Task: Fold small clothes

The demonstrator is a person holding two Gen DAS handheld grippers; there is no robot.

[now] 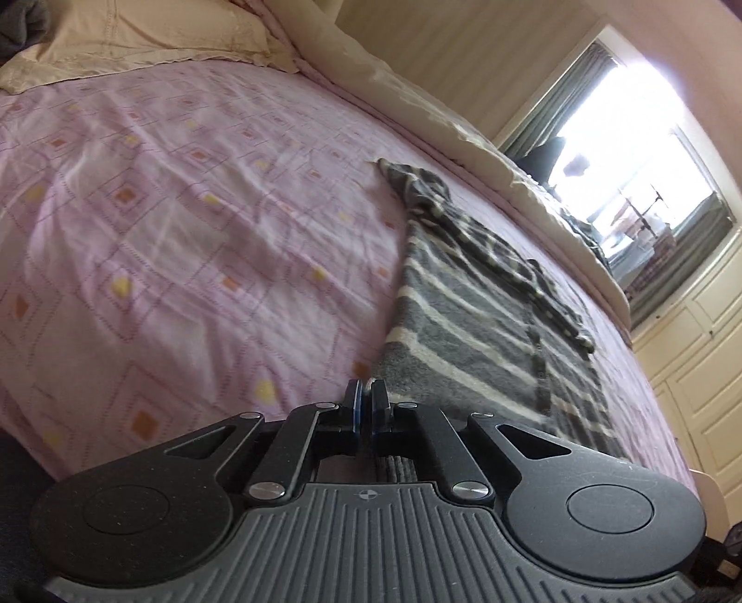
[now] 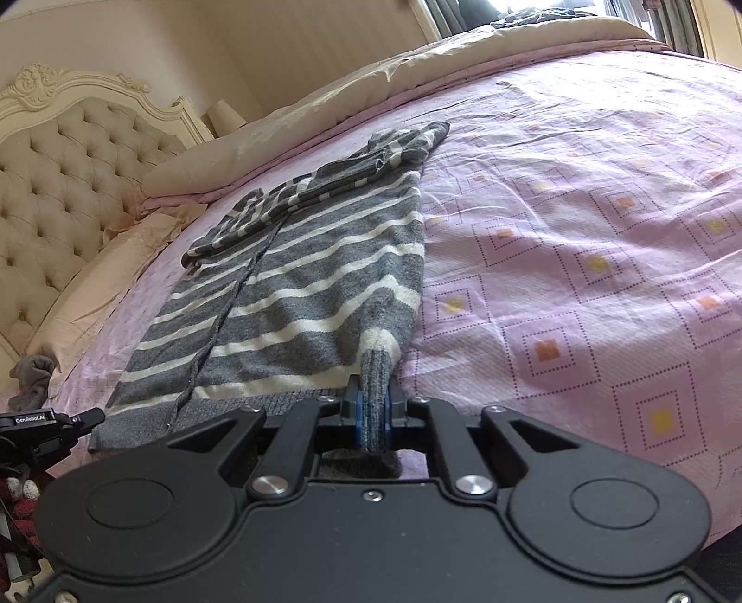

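On the wide bed with its pink diamond-print sheet (image 2: 579,241), the grey-and-white striped knit cardigan (image 2: 297,278) lies flat near the edge, sleeves folded in; the body fold remains. The right hand-held gripper (image 2: 372,413) pinches a ribbed cuff; the left hand-held gripper (image 1: 365,408) is closed at the hem corner.

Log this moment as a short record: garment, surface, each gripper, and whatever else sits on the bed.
garment: grey and white striped cardigan, spread flat, one sleeve folded across its top
surface: pink patterned bedsheet
right gripper: jaws shut on the cardigan's ribbed cuff at the near edge
left gripper: jaws shut, nothing visible between them, at the cardigan's near corner
bedding: beige duvet bunched along the far side; beige pillow at the head
headboard: cream, tufted
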